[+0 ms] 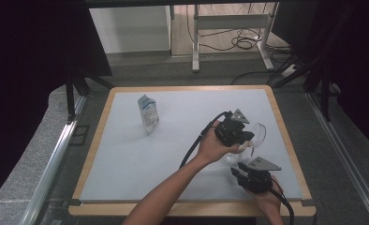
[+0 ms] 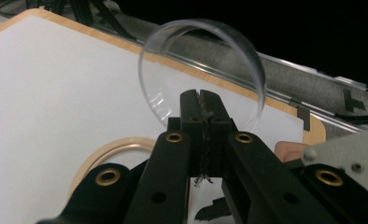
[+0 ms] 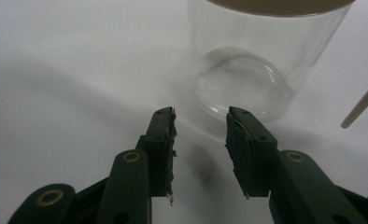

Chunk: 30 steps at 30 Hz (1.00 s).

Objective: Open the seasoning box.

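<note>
Pinching the clear lid [image 2: 201,70] at upper centre of the left gripper view with the left gripper [image 2: 202,105], jaws clenched on its rim, while keeping the right gripper [image 3: 200,122] released beside the glass jar [image 3: 247,70] at upper right.

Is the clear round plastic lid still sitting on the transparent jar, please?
No, the left gripper holds the clear round plastic lid lifted off the transparent jar.

The left tool [image 2: 202,100], black jaws pressed together, pinches the rim of a clear round plastic lid [image 2: 205,60] held tilted above the white, wood-edged bench [image 2: 56,88].
</note>
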Available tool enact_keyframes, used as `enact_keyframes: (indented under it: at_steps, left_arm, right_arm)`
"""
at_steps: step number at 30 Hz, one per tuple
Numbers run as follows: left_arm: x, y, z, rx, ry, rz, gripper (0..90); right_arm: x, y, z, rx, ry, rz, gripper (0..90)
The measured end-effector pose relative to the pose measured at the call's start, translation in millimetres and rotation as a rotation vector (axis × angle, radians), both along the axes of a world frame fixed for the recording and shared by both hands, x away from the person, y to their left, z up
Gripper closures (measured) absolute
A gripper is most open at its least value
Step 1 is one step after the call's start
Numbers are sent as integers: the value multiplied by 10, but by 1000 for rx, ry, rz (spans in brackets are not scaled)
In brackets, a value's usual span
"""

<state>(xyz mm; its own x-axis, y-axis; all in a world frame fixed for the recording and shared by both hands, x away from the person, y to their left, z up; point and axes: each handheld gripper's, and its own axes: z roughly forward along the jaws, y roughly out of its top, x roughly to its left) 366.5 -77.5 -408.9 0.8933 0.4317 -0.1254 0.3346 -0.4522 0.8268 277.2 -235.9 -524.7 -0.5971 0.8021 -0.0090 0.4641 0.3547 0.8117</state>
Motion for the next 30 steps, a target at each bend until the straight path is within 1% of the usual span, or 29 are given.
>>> enact_keyframes:
  at_steps: [4,6,7,9,10,12,14,15,17,19,20,22,23,24,25,28,30]
  left_arm:
    - [-12,203,-29,-45,12,20,891]
    - [-54,323,-38,-53,4,23,888]
    - [-77,393,-42,-48,-4,26,883]
    - [-119,519,-57,-58,-3,35,863]
    - [-150,615,-73,-69,-9,48,853]
    - [-190,767,-103,-82,-8,71,794]
    - [-225,897,-148,-88,5,90,732]
    - [-241,941,-167,-86,1,99,696]
    - [-303,1079,-233,-82,-13,147,623]
    - [-346,1170,-285,-84,-17,173,510]
    - [-374,1219,-318,-87,-20,184,482]
    - [-431,1313,-381,-78,-31,200,468]
    - [-459,1359,-413,-74,-33,207,447]
    - [-487,1405,-445,-71,-35,214,434]
    - [-506,1440,-470,-69,-34,219,423]
    - [-583,1615,-605,-75,-21,239,397]
    - [-617,1704,-672,-67,-12,252,389]
  right_arm:
    - [-1,14,-4,0,1,-2,608]
    - [-1,27,-8,-2,2,-1,594]
    - [-4,35,-8,-3,2,-1,587]
    - [-7,52,-9,-1,-3,-1,574]
    - [-9,58,-9,-1,-4,-1,568]
    - [-10,81,-7,-1,-3,0,545]
    - [-12,112,-13,-5,-10,-1,516]
    - [-14,126,-14,-13,-10,-1,505]
    - [-18,146,-15,-19,-14,4,488]
    - [-21,158,-11,-20,-12,1,476]
    - [-20,161,-11,-21,-12,0,473]
    - [-19,167,-13,-22,-7,0,469]
    - [-22,176,-16,-22,0,-2,467]
    - [-20,181,-21,-28,-4,0,466]
    - [-22,191,-24,-28,-3,1,463]
    - [-28,218,-20,-30,-5,6,461]
    - [-35,242,-17,-30,-4,9,459]
